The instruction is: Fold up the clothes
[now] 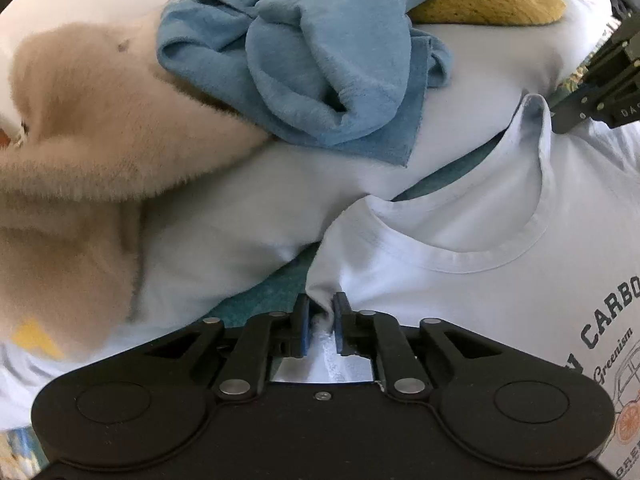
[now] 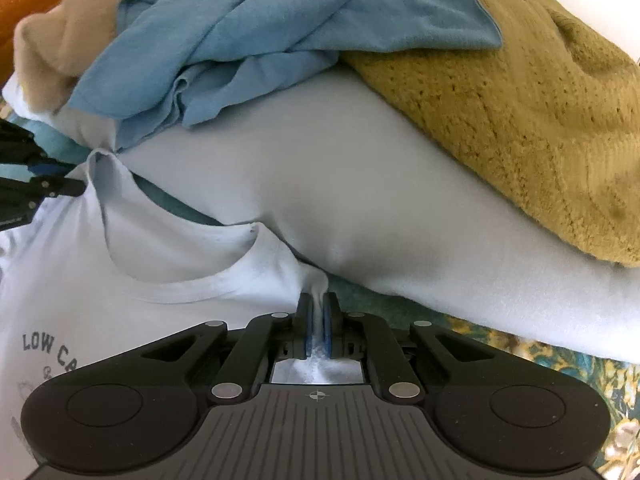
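Your left gripper (image 1: pixel 321 312) and right gripper (image 2: pixel 319 312) each pinch a shoulder fold of the white cotton T-shirt with dark printed lettering (image 1: pixel 460 280), one either side of its ribbed round neckline. The shirt lies spread below you on the teal patterned cloth (image 2: pixel 540 348). Just beyond its collar a smooth pale sheet (image 2: pixel 340 192) bulges, heaped with a crumpled blue fleece garment (image 1: pixel 312 64), a mustard knitted sweater (image 2: pixel 540 128) and a fluffy beige garment (image 1: pixel 100 120), leaving little open room ahead.
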Demonstrator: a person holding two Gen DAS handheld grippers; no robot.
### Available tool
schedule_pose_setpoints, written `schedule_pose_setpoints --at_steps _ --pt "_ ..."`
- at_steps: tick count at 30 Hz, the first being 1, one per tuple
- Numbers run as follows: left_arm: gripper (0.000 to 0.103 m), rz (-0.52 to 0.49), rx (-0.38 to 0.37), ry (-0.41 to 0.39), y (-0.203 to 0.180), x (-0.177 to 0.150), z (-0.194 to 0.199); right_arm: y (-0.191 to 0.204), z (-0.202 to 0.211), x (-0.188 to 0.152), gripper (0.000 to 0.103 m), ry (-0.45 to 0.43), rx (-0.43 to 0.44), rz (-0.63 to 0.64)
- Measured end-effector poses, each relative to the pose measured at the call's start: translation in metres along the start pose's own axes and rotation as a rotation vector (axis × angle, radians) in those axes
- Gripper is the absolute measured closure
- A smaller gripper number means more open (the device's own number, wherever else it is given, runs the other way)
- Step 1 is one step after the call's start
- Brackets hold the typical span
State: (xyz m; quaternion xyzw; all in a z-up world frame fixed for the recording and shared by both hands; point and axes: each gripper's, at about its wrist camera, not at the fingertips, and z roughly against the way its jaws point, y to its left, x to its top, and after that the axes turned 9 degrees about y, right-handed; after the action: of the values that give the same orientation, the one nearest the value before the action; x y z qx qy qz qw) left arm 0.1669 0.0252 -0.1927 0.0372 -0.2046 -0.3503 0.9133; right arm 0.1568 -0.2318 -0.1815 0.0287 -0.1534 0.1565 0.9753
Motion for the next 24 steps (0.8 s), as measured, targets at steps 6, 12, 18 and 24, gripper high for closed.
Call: schedule_pose_setpoints --at_steps 6,12,18,24 --pt "0.069 -0.01 0.001 -0.02 0.002 0.003 0.03 -0.001 0.028 -0.001 0.072 -0.02 0.02 -0.01" --pt "0.044 0.095 0.074 -0.095 0.001 -0.01 0.09 -0.003 0.108 -0.044 0.05 -0.208 -0.026 -0.119" --pt "0.034 0.47 0.012 -0.199 -0.032 -0.076 0.15 0.005 0.151 -0.137 0.043 -0.279 -0.031 -0.373" --pt "0.032 0.599 -0.084 -0.119 -0.097 -0.131 0.164 0.036 0.147 -0.241 0.043 -0.15 -0.034 -0.586"
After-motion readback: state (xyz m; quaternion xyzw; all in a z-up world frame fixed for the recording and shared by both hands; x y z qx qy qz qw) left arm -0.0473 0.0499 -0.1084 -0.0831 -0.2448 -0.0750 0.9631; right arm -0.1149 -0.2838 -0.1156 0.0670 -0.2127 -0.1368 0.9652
